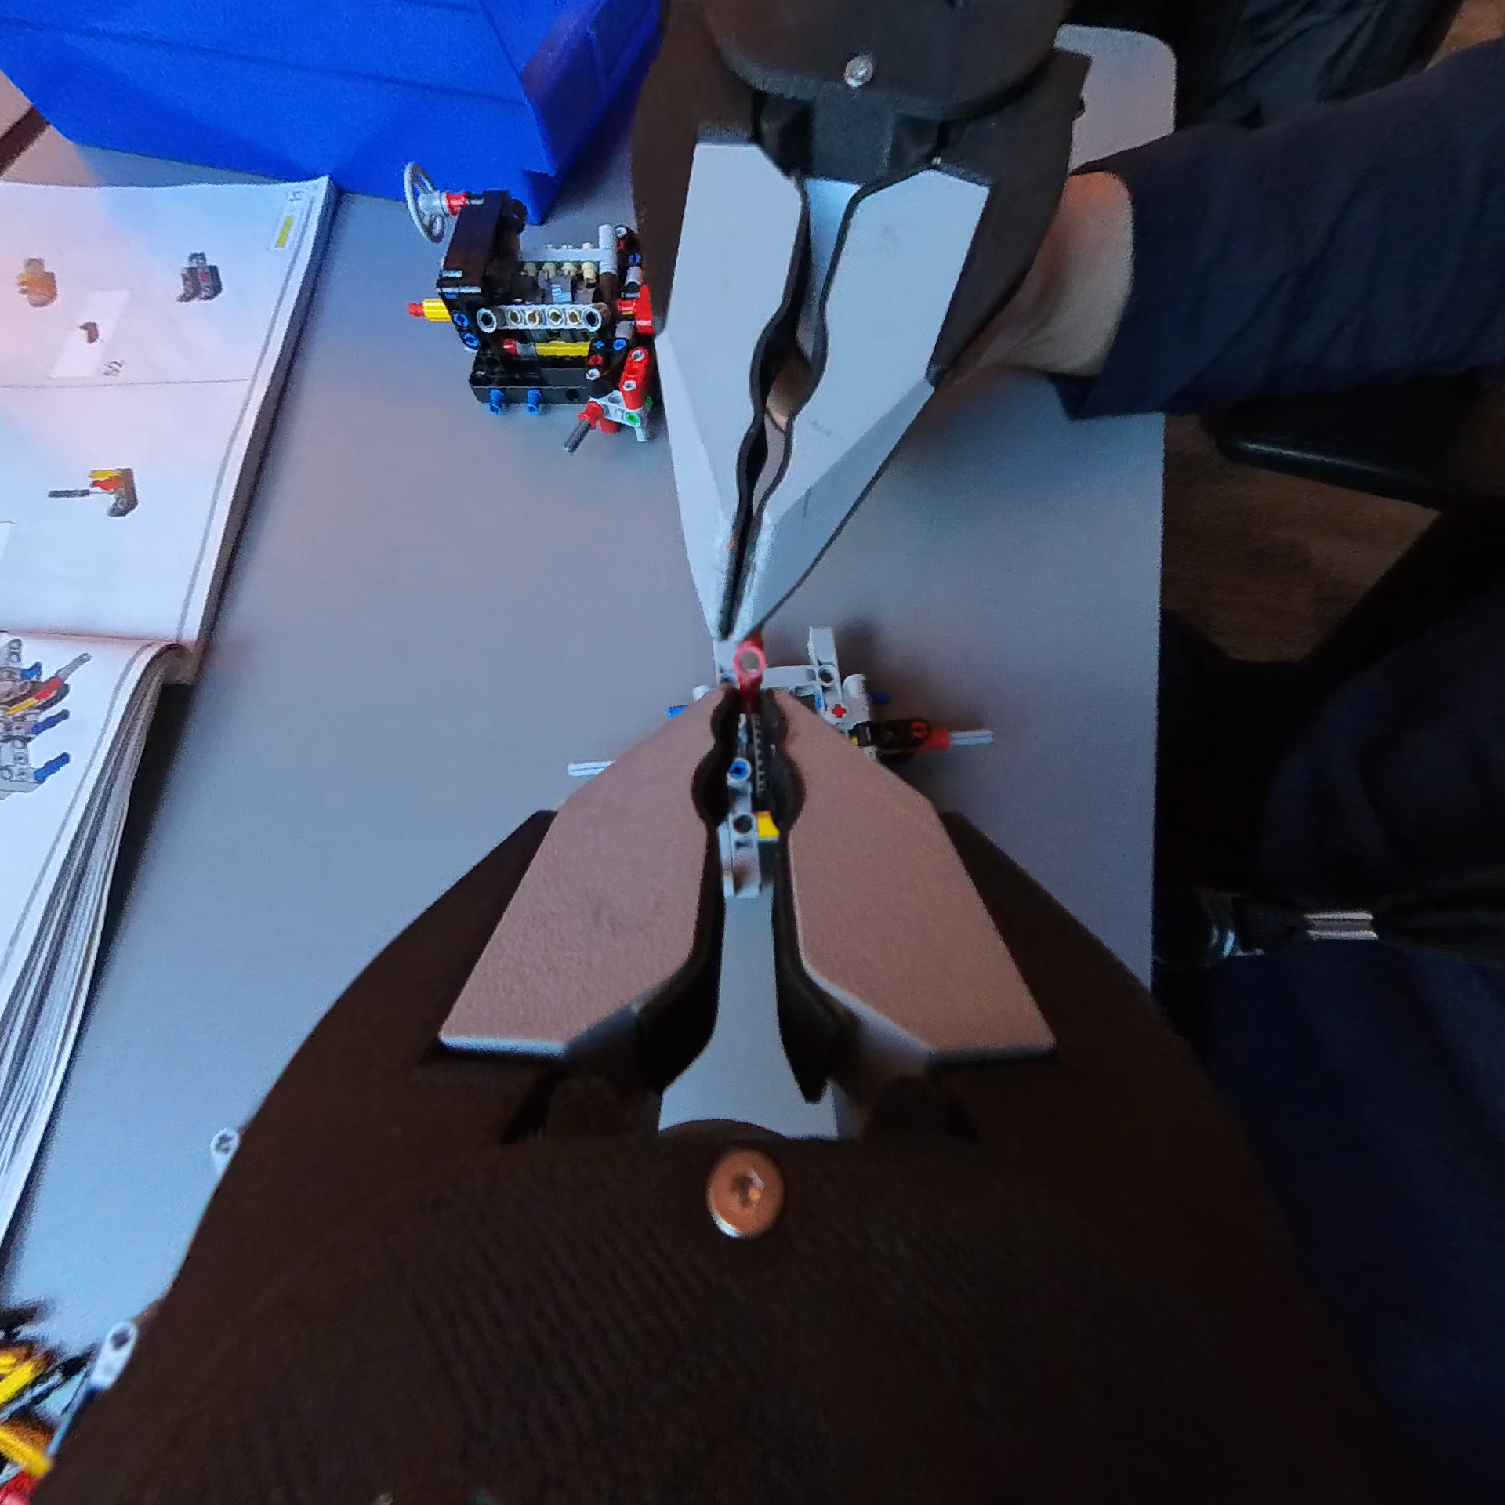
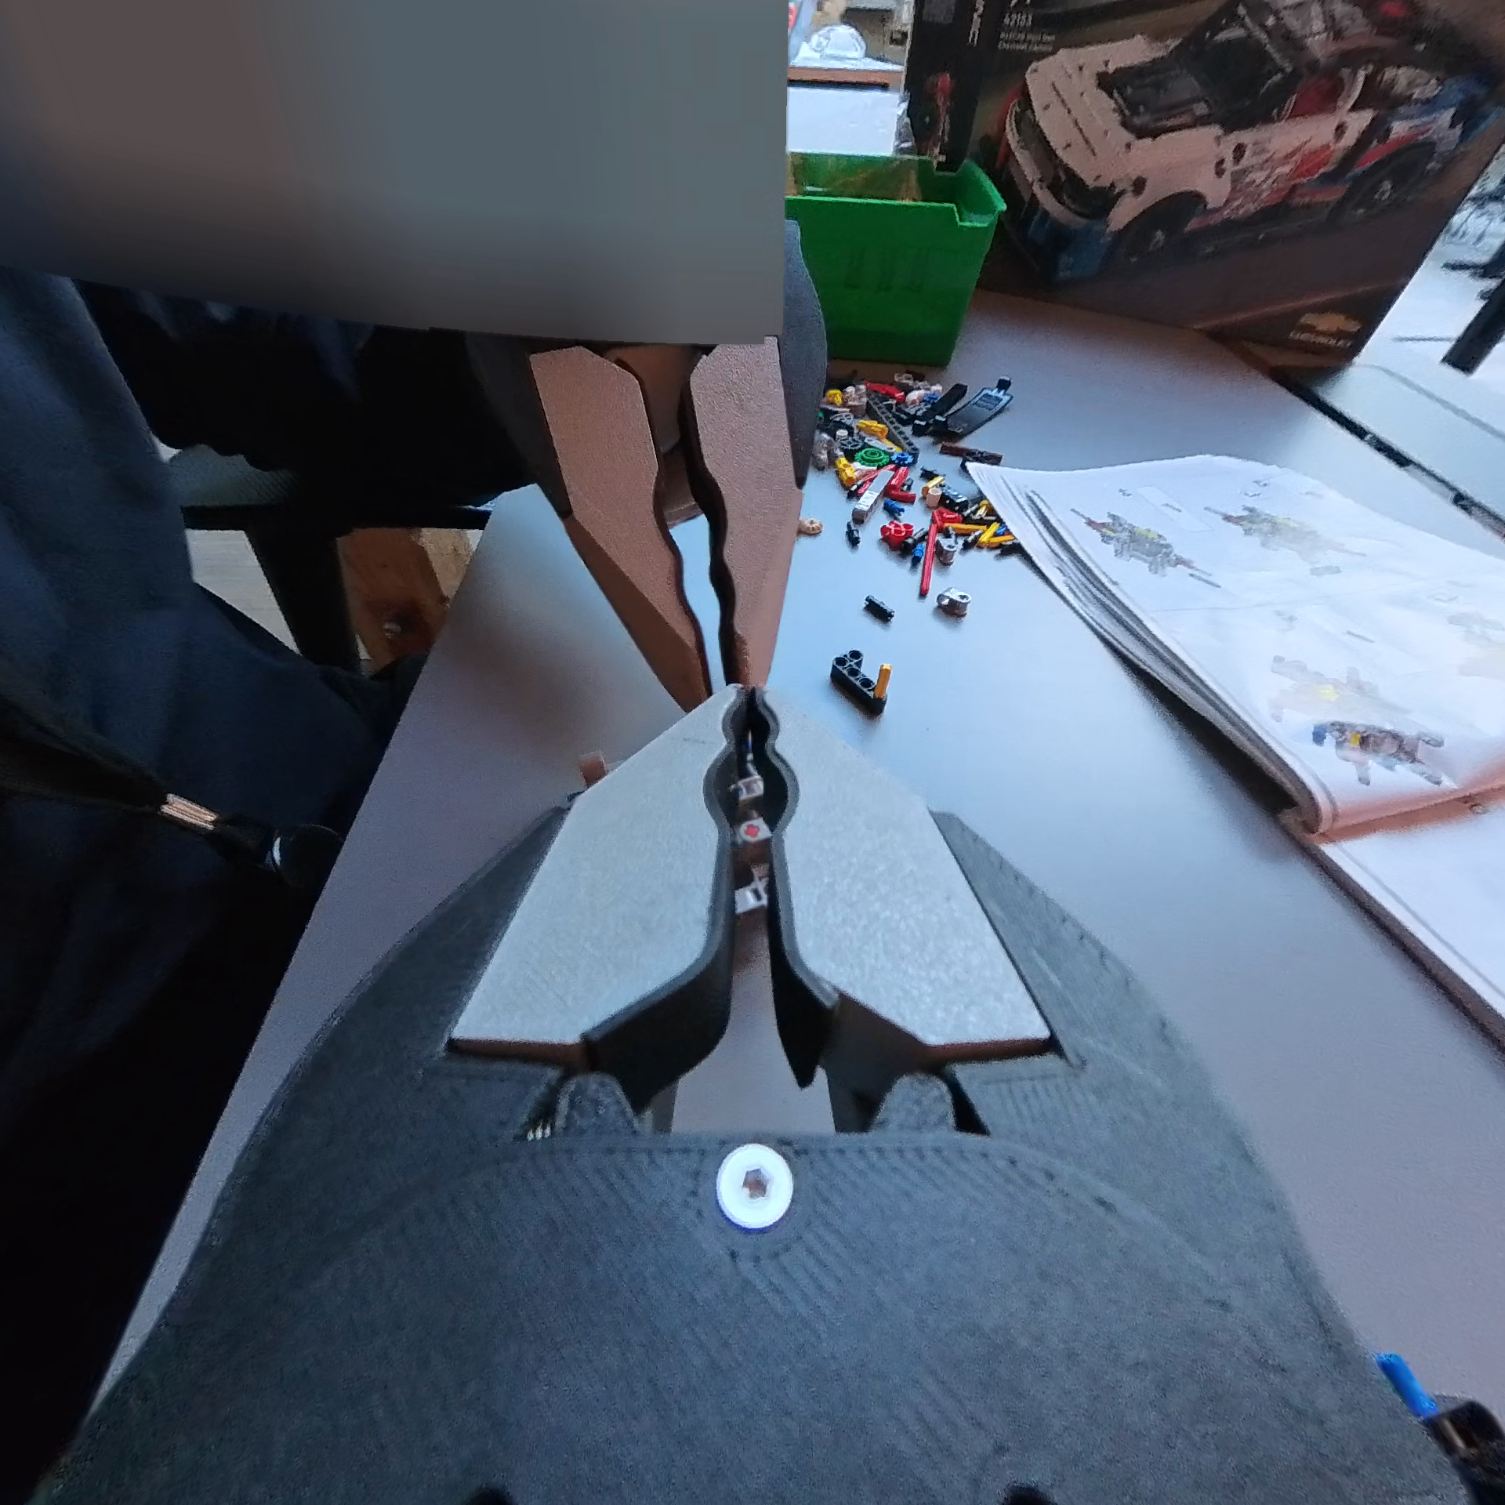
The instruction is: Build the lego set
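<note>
Both claws meet tip to tip over a small grey brick model (image 1: 822, 692): the left gripper (image 1: 748, 700) and the right gripper (image 1: 737, 635) each pinch the same little red piece (image 1: 748, 664).

Grey table (image 2: 1140, 814), wood leg (image 2: 383, 586) at edge, brown floor (image 1: 1270, 554).

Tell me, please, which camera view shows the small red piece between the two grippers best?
The left wrist view: the red piece shows there plainly, a ring end sticking up between the tips of the left gripper and the right gripper. In the right wrist view the right gripper's fingers hide it.
</note>
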